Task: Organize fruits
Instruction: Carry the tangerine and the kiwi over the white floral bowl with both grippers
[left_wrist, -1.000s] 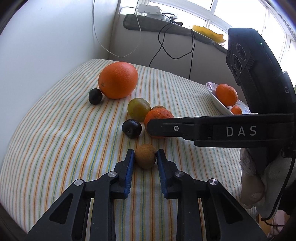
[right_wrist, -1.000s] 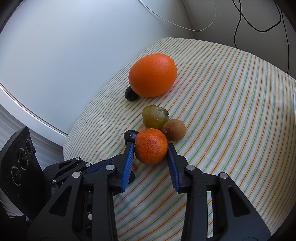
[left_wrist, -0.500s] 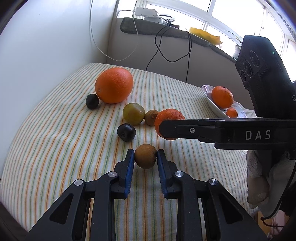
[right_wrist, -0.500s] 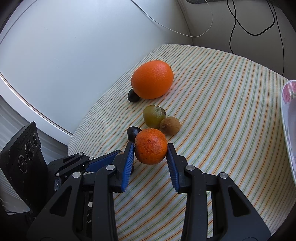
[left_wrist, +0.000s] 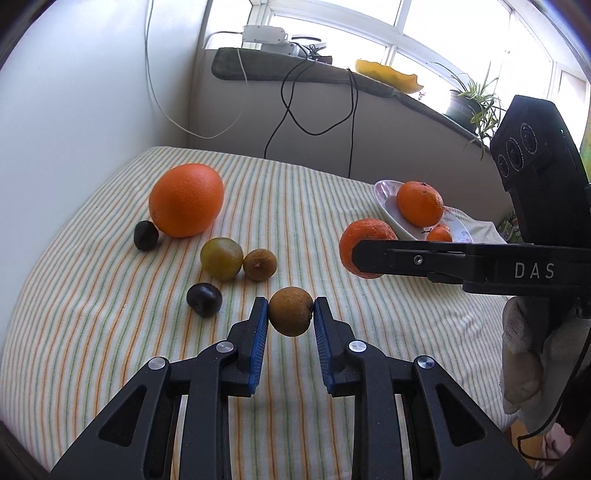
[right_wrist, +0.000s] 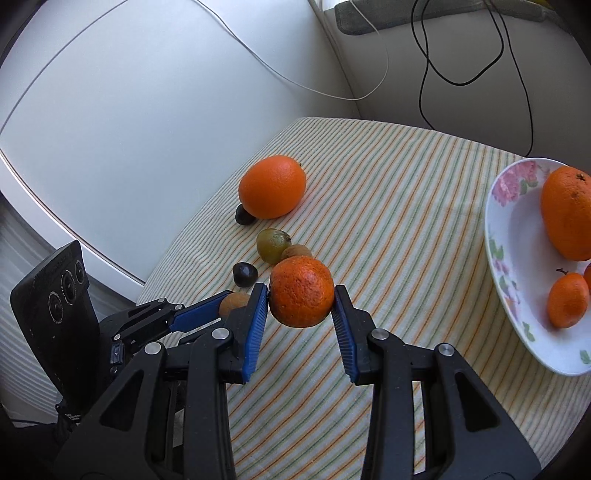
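Observation:
My left gripper (left_wrist: 290, 314) is shut on a small brown fruit (left_wrist: 291, 311) and holds it above the striped cloth (left_wrist: 92, 295). My right gripper (right_wrist: 301, 295) is shut on a mandarin (right_wrist: 301, 291), lifted off the cloth; the mandarin also shows in the left wrist view (left_wrist: 364, 236). On the cloth lie a large orange (left_wrist: 186, 199), two dark plums (left_wrist: 204, 300) (left_wrist: 146, 235), a green fruit (left_wrist: 221, 259) and another brown fruit (left_wrist: 260, 264). A white flowered plate (right_wrist: 517, 273) at the right holds an orange (right_wrist: 567, 212) and a small mandarin (right_wrist: 567, 300).
A white wall (left_wrist: 74, 110) borders the cloth on the left. Black and white cables (left_wrist: 314, 110) hang down the back wall under a window ledge. A gloved hand (left_wrist: 532, 354) holds the right gripper at the right side.
Both grippers have lifted their fruit off the cloth. The right gripper has carried the mandarin to the right, toward the plate, which has come into its view.

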